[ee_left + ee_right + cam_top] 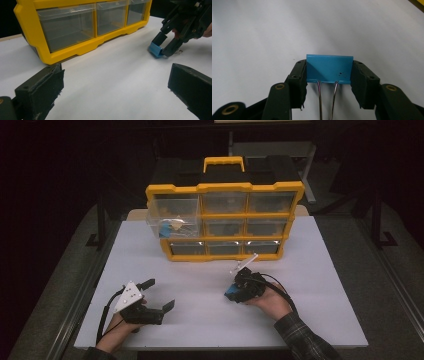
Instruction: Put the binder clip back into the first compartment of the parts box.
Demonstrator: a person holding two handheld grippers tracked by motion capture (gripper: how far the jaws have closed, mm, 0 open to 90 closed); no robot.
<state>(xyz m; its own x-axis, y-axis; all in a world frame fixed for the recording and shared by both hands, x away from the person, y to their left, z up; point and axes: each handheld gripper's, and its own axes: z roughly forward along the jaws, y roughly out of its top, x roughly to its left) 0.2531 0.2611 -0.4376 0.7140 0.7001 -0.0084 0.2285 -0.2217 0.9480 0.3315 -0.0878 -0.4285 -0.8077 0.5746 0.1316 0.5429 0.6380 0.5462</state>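
Observation:
A blue binder clip [328, 67] lies on the white table with its wire handles pointing back between my right gripper's jaws. My right gripper [328, 72] is shut on it, one pad pressed against each end. From above, the clip [231, 295] and right gripper [234, 292] sit at centre right, in front of the yellow organizer [225, 187]. The left gripper view has the clip [155, 48] low on the table in the right gripper [162, 46]. My left gripper [159, 294] rests at front left, open, with nothing between its jaws [116, 87].
The organizer has clear drawers in three rows. Its top-left drawer [172, 217] is pulled out and holds small yellow and blue items. The white table [200, 325] ends close behind my hands. Dark floor and metal frames surround it.

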